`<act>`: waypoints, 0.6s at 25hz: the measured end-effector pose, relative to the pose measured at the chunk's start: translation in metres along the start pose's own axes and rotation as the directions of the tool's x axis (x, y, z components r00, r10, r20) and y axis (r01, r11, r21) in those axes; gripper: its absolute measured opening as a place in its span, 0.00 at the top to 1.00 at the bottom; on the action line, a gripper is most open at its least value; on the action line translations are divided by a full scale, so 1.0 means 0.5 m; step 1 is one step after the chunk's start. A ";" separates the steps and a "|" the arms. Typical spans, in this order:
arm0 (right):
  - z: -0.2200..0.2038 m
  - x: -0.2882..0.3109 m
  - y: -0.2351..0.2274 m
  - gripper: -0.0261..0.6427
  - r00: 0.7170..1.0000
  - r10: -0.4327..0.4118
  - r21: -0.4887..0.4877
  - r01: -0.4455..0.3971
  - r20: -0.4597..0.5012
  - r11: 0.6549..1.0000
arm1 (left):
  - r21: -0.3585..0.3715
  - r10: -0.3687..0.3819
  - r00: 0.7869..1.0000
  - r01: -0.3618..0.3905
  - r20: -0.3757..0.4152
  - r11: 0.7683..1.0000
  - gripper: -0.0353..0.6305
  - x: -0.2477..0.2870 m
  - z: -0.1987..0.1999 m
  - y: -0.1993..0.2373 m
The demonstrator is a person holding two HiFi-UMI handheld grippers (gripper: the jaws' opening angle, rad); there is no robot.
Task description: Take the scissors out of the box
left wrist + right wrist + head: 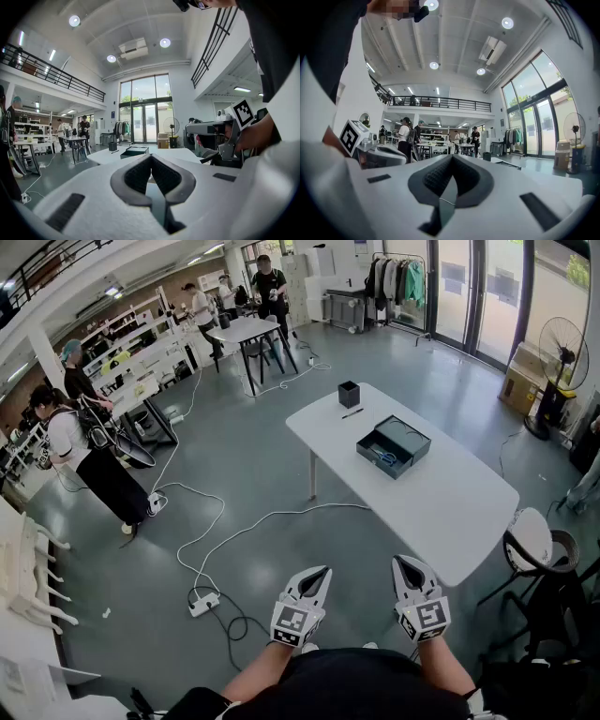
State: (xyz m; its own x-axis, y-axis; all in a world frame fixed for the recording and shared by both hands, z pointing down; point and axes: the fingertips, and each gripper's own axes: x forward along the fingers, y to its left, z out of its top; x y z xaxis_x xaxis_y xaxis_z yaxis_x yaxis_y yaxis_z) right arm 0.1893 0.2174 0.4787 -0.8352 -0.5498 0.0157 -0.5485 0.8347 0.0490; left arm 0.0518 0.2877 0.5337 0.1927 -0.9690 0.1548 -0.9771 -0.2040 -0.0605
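Scissors (386,458): located inside the open dark box (412,439), lying flat in its lower compartment. At this range only the blue handle area can be made out. The grey floor (281,437) fills most of the head view and carries a white cable (246,519) that runs to a power strip (203,605). The white bench (450,507) stands on this floor and runs away from the person at a slant, its near end toward the lower right. A stool (527,536) with a pale seat stands just beside the right edge of the bench, near that end. The box sits about midway along the bench, clear of both long edges. The left claw (326,569) and the right claw (397,560) are held side by side low in the head view, close to the person's body. Both are short of the bench and well apart from the box. Left claw: clenched, the dark pads meeting at their tips, with nothing between them. Right claw: clenched in the same way, pads together and empty. Neither claw touches any object. A black square cup (349,394) stands upright near the far end of the bench, apart from the box. A dark pen (352,412) lies flat on the bench between the cup and the box, nearer the cup.
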 end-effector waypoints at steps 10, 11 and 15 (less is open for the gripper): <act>0.006 0.000 -0.002 0.95 0.999 0.044 -0.028 -0.043 0.031 0.999 | 0.012 0.035 0.999 -0.036 0.023 0.999 0.93 0.003 0.025 -0.020; 0.010 0.000 -0.001 0.96 0.998 0.050 -0.035 -0.049 0.034 0.998 | 0.011 0.041 0.999 -0.041 0.023 0.999 0.93 0.002 0.027 -0.021; 0.028 0.001 -0.011 0.95 0.997 0.063 -0.055 -0.060 0.054 0.997 | 0.011 0.067 0.997 -0.068 0.028 0.998 0.93 0.006 0.037 -0.023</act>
State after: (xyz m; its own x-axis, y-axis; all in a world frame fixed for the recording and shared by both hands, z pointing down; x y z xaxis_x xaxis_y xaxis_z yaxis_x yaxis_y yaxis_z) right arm 0.1911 0.2129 0.4646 -0.8692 -0.4932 -0.0348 -0.4940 0.8633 0.1031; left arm 0.0655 0.2846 0.5168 0.1288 -0.9841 0.1224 -0.9869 -0.1393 -0.0815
